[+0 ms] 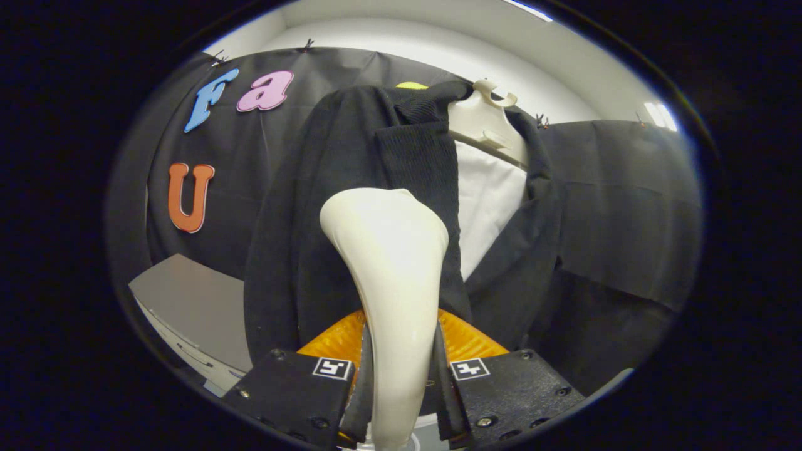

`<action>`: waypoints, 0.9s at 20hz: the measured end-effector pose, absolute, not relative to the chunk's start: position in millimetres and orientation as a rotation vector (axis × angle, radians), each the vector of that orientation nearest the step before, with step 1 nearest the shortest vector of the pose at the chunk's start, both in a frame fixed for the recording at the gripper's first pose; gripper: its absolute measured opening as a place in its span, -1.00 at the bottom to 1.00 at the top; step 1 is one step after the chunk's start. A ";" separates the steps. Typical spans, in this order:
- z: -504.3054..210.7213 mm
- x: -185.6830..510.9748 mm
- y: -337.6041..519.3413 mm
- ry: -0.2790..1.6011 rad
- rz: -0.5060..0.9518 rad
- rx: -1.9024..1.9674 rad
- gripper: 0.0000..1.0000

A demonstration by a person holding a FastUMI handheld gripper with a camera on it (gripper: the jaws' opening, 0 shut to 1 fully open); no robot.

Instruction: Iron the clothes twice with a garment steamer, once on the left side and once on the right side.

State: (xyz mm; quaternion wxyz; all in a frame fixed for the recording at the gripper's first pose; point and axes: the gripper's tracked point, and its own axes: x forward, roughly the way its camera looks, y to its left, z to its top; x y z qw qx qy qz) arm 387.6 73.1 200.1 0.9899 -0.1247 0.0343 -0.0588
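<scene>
Steamer clamped in the gripper, held up against a dark jacket.

The gripper (401,388) is closed on the cream handle of the steamer (391,263), both fingers pressing its narrow neck from either side; the wider head rises just ahead of the fingers. The head sits in front of the jacket (301,238), at the panel beside its ribbed lapel. The jacket hangs on a pale hanger (489,125), over a white shirt (489,207). A grey table (188,294) stands beside the jacket.

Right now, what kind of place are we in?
Probably a small booth set up for steaming clothes. A black jacket hangs on a hanger against a black cloth wall, and the gripper holds a steamer.
</scene>
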 end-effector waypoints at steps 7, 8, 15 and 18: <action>164.7 387.1 61.5 0.136 -0.127 -0.234 -0.12; 160.5 386.2 59.9 0.144 -0.127 -0.233 -0.12; 115.1 384.2 55.7 0.235 -0.107 -0.195 -0.12; 101.3 384.3 54.0 0.248 -0.094 -0.195 -0.12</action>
